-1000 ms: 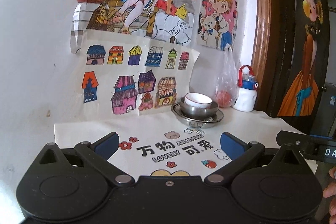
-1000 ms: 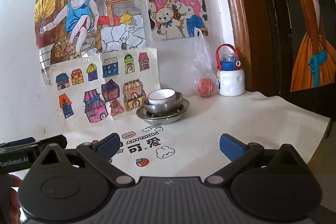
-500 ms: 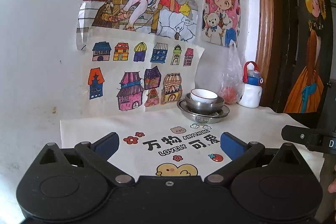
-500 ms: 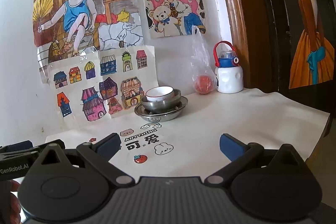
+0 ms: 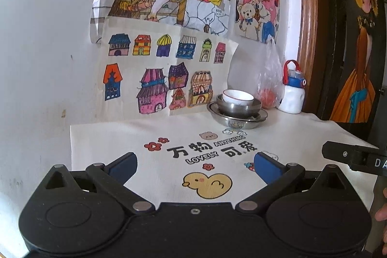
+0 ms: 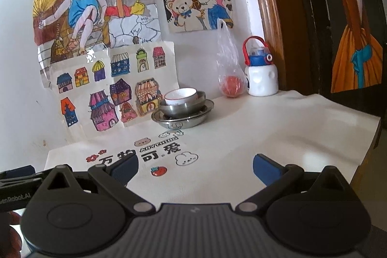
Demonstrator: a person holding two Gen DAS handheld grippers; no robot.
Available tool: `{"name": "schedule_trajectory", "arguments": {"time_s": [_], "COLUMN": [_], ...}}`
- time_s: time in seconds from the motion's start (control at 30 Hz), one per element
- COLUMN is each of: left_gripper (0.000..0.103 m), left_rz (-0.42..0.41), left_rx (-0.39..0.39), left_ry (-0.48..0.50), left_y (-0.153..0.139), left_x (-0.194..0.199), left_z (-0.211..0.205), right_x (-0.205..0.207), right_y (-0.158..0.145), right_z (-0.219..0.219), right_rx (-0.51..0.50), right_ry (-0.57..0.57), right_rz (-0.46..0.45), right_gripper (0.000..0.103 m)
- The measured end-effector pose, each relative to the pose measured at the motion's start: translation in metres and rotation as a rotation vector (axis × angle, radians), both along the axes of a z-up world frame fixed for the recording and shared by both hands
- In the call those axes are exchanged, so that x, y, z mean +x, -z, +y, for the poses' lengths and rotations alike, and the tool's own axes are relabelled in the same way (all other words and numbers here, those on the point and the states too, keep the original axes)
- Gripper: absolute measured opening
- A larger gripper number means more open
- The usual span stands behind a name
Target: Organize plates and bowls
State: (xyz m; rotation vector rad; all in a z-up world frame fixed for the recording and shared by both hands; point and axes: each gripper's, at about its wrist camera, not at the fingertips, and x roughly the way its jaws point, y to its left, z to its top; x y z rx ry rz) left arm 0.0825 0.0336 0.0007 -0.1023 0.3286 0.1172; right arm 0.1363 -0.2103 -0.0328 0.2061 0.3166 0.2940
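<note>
A stack stands at the back of the table by the wall: a white bowl (image 5: pixel 237 97) (image 6: pixel 181 96) nested in a steel bowl (image 5: pixel 238 108) (image 6: pixel 183 106), which rests in a wide steel plate (image 5: pixel 238 119) (image 6: pixel 183 119). My left gripper (image 5: pixel 194 167) is open with nothing between its blue pads, well short of the stack. My right gripper (image 6: pixel 195 168) is open and empty too, equally far back. Each view catches part of the other gripper at its side edge.
A white cloth (image 5: pixel 154 175) (image 6: pixel 278 134) with cartoon prints covers the table. Behind the stack are a plastic bag with a red fruit (image 5: pixel 268 96) (image 6: pixel 231 86) and a white bottle with a red handle (image 5: pixel 291 96) (image 6: pixel 260 74). Drawings hang on the wall; a wooden frame stands right.
Both grippers have drawn back from the stack and tilted slightly; more of the printed cloth shows in front. The stack has not moved and both stay open.
</note>
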Motion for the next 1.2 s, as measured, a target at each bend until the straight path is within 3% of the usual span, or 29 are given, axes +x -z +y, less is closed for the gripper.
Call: {"name": "schedule_trajectory", "arguments": {"time_s": [0.5,1.2], "left_gripper": [0.102,0.102], "left_rz": [0.052,0.054], "left_rx": [0.024,0.022], "left_ry": [0.002,-0.005], "left_y": [0.014,0.016], "left_x": [0.004,0.008], "left_z": [0.003,0.005], "right_x": [0.004,0.001], "right_y": [0.012,0.015], "right_z": [0.008,0.010], "right_rx": [-0.003,-0.019], "right_ry": [0.028,0.019], "right_rz": [0.021,0.029], "right_gripper": [0.103,0.103]}}
